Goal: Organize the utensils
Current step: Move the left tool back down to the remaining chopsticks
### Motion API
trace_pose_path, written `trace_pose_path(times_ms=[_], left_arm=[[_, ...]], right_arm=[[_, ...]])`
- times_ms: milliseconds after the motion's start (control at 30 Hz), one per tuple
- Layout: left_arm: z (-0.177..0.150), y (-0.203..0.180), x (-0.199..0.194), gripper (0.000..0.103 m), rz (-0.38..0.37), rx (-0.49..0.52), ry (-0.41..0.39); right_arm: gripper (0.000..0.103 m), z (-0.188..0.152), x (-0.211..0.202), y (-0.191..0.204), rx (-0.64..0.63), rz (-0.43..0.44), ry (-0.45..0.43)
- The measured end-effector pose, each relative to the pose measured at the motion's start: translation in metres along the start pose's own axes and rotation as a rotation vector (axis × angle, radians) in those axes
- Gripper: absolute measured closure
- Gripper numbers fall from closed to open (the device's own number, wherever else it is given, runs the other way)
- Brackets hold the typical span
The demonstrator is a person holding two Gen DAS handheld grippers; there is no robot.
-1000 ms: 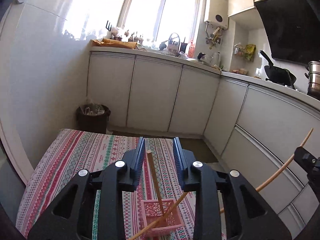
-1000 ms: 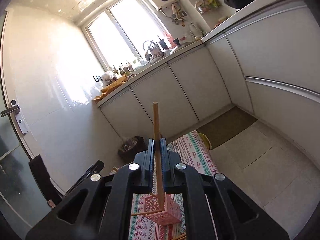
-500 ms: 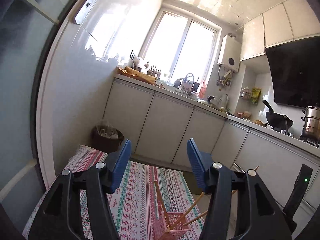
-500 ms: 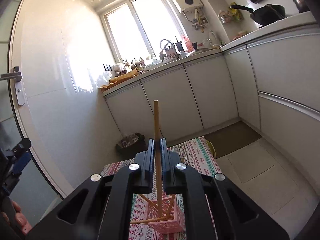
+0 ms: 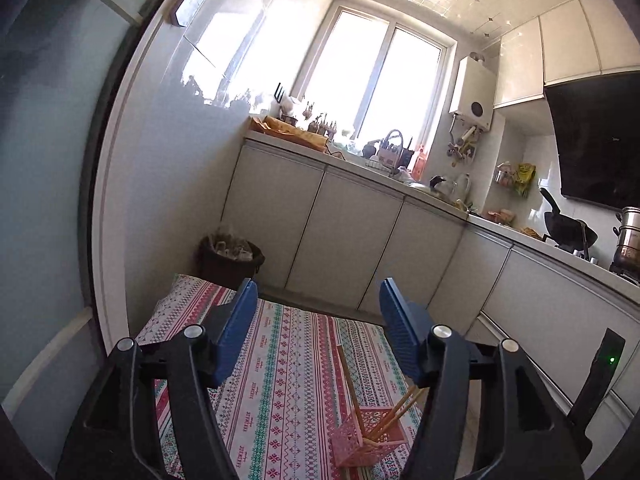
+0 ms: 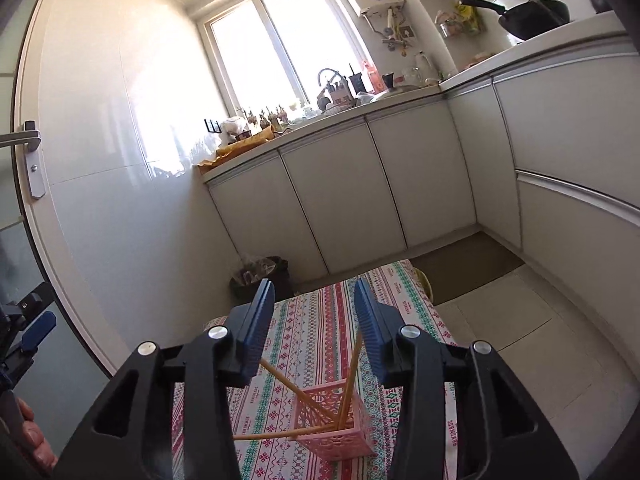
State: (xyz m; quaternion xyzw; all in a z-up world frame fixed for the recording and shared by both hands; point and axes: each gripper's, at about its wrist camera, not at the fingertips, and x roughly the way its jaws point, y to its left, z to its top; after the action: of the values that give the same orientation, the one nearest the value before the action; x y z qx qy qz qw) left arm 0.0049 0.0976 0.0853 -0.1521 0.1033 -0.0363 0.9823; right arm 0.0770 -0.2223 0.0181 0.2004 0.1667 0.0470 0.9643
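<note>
Item: chopsticks [image 6: 347, 380] deposited in pink basket [image 6: 340, 436], leaning toward 10 and 12 o'clock. Right gripper [image 6: 314, 316] and left gripper [image 5: 318, 316]: jaws opening, nothing between. Release step judged finished; withdrawal judged next.

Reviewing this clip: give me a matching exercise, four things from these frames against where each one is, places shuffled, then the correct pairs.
Things
1. pink plastic lattice basket
2. thin wooden chopsticks
3. dark waste bin
4. black frying pan

Places
A. on the countertop
B. standing inside the basket, leaning
C. on the floor beside the white cabinets
D. on the striped patterned tablecloth

Pairs: 1-D, 2-B, 3-C, 4-A
</note>
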Motion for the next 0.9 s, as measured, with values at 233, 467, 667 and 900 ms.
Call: trace_pose_path(times_ms=[233, 467, 667, 900], left_arm=[[-0.012, -0.018, 0.001, 0.021, -0.047, 0.057, 0.033], [-0.029, -0.032, 0.005, 0.007, -0.093, 0.105, 0.078], [-0.046, -0.044, 0.009, 0.007, -0.112, 0.174, 0.142], [-0.087, -0.063, 0.026, 0.007, -0.257, 0.325, 0.404]], right_arm=[[0.008, 0.001, -0.025, -0.024, 0.079, -0.021, -0.033], [0.007, 0.002, -0.032, -0.041, 0.046, -0.058, 0.048], [0.007, -0.004, -0.048, -0.047, 0.034, -0.067, 0.083], [0.007, -0.026, -0.079, -0.066, 0.072, -0.096, 0.157]])
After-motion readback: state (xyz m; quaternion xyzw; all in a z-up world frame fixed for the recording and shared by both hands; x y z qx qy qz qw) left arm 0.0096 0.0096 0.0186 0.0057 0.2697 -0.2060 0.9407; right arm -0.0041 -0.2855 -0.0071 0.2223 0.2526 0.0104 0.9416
